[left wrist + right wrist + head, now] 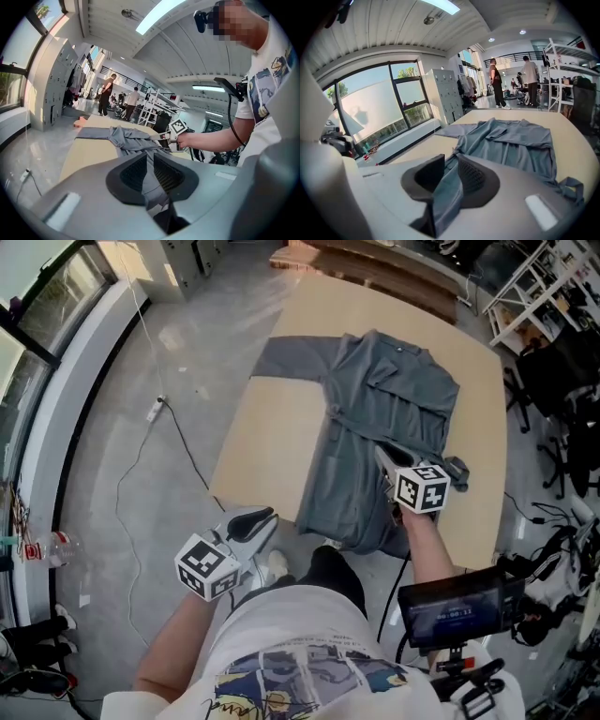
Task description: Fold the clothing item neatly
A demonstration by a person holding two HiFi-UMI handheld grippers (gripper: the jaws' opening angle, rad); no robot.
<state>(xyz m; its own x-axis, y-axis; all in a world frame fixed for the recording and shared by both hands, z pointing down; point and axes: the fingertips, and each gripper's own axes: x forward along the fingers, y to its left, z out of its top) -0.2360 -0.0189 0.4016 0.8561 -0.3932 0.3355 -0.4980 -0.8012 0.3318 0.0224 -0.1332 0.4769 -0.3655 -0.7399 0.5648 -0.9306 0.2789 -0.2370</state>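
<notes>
A grey long-sleeved shirt (384, 409) lies spread on a tan table (272, 437), one sleeve (286, 357) stretched out to the left and the hem hanging over the near edge. My right gripper (380, 454) is over the shirt's right side, shut on a fold of grey cloth that fills its jaws (451, 161). My left gripper (270, 515) is off the table's near left edge, beside the hem corner. Its jaws stand almost together (151, 157) with grey cloth in the narrow gap. The right gripper (164, 137) also shows in the left gripper view.
A cable (141, 456) and a power strip (155, 409) lie on the floor to the left. Shelving (534, 287) and dark chairs (562, 427) stand to the right. A small screen (459, 610) is at my right side. People (497, 84) stand far beyond the table.
</notes>
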